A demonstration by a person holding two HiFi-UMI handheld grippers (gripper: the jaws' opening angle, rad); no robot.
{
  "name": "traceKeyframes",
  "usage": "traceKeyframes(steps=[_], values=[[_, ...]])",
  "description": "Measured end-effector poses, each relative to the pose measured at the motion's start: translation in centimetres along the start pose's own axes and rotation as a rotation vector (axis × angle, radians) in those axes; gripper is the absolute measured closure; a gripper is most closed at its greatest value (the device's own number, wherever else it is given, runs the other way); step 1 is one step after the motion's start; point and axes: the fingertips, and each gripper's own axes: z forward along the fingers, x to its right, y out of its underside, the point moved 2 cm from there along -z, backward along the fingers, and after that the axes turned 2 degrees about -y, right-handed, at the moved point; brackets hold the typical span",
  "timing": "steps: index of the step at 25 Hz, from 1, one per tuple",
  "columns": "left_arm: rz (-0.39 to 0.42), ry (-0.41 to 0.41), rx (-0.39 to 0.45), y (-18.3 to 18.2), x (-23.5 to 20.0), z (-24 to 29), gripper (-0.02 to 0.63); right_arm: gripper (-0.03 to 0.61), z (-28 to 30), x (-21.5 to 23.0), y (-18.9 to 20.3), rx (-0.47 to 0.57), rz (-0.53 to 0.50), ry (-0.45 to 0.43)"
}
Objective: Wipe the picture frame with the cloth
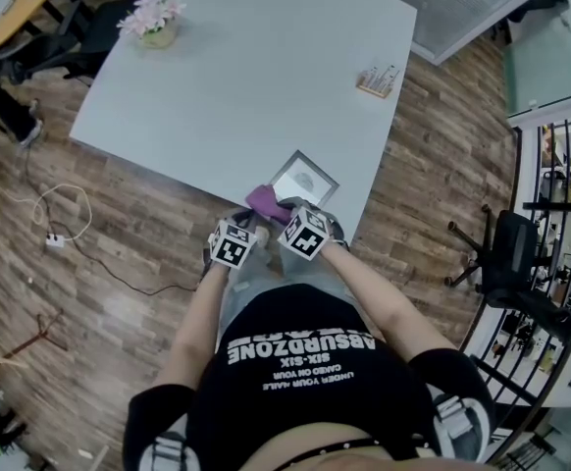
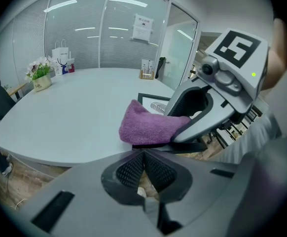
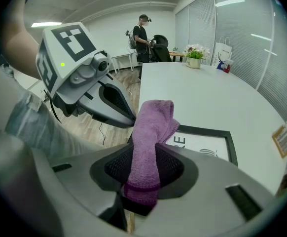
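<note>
A black picture frame (image 1: 303, 178) with a white print lies flat at the table's near edge, also visible as the frame (image 3: 205, 143) and the frame (image 2: 154, 102). A purple cloth (image 1: 266, 202) rests over its near left corner. My right gripper (image 3: 144, 168) is shut on the cloth (image 3: 151, 142), which stands up between its jaws. The left gripper (image 2: 143, 169) is shut with nothing in it, just left of the right gripper (image 1: 305, 232), off the table's edge. In the left gripper view the cloth (image 2: 148, 125) lies on the table edge.
The pale grey table (image 1: 246, 77) carries a flower pot (image 1: 154, 23) at the far left and a small card holder (image 1: 376, 81) at the far right. Cables (image 1: 60, 224) lie on the wooden floor. A black office chair (image 1: 506, 258) stands at the right. A person (image 3: 142, 31) stands far off.
</note>
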Motion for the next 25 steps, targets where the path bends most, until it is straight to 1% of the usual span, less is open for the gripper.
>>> traceKeyframes(steps=[5, 12, 17, 25], values=[[-0.006, 0.002, 0.003, 0.0, -0.1, 0.0, 0.598, 0.440, -0.5, -0.2, 1.0, 0.015, 0.024, 0.007], [-0.006, 0.010, 0.002, 0.0, 0.1, 0.0, 0.598, 0.439, -0.5, 0.0, 1.3, 0.014, 0.034, 0.002], [-0.004, 0.011, 0.000, 0.1, -0.1, -0.2, 0.598, 0.437, -0.8, 1.3, 1.2, 0.013, 0.038, 0.027], [-0.010, 0.006, 0.000, 0.6, -0.4, -0.6, 0.598, 0.437, -1.2, 3.5, 1.7, 0.010, 0.072, 0.066]])
